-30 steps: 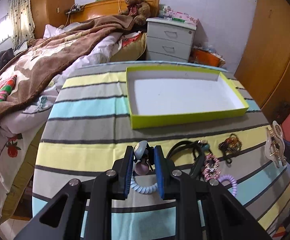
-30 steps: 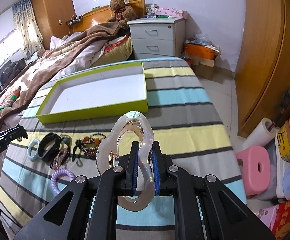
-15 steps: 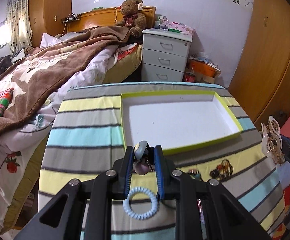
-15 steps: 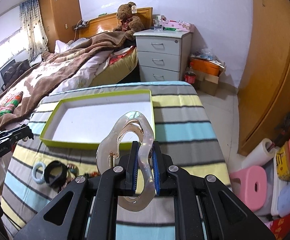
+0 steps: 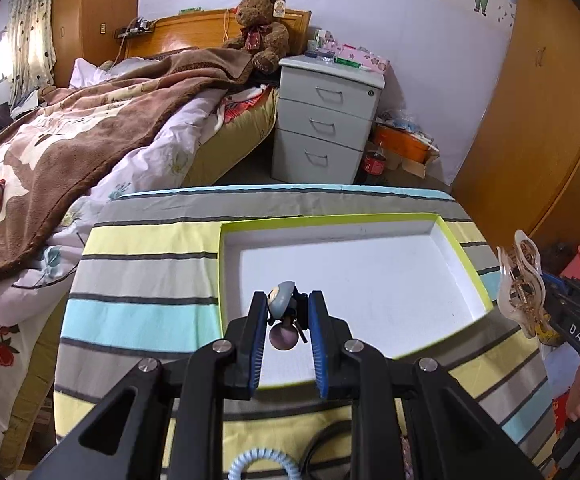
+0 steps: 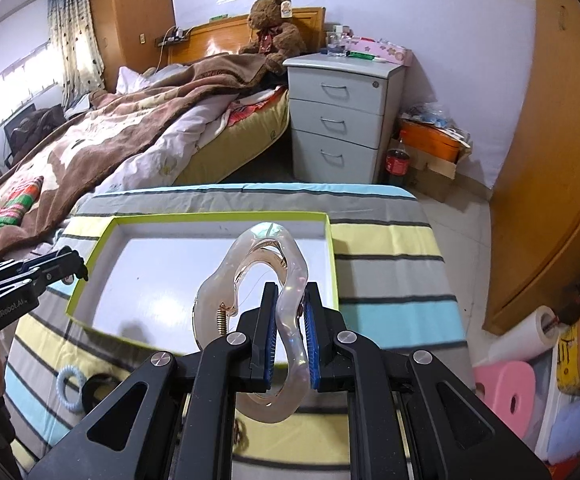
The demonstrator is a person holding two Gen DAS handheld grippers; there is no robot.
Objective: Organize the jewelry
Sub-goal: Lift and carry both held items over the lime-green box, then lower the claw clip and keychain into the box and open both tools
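My left gripper (image 5: 288, 307) is shut on a small trinket (image 5: 281, 305) with a grey-blue dome and a mauve bead. It hangs over the near part of the white tray with a lime-green rim (image 5: 330, 221). My right gripper (image 6: 291, 297) is shut on a clear, glossy hair claw clip (image 6: 250, 264), also above the tray's (image 6: 218, 216) near edge, to the right of the left one. The tray's white floor shows nothing lying in it. Both stand on a striped tablecloth (image 5: 142, 276).
A light-blue spiral hair tie (image 6: 68, 384) and a black band (image 6: 94, 394) lie on the cloth in front of the tray. Behind the table are a bed (image 5: 70, 152), a grey drawer unit (image 5: 326, 124) and a wardrobe (image 6: 562, 140). A pink stool (image 6: 506, 396) stands on the floor at the right.
Both grippers moved forward from above the jewellery pile to the tray's near edge, each still holding its item. Most of the pile has slid out of view below.
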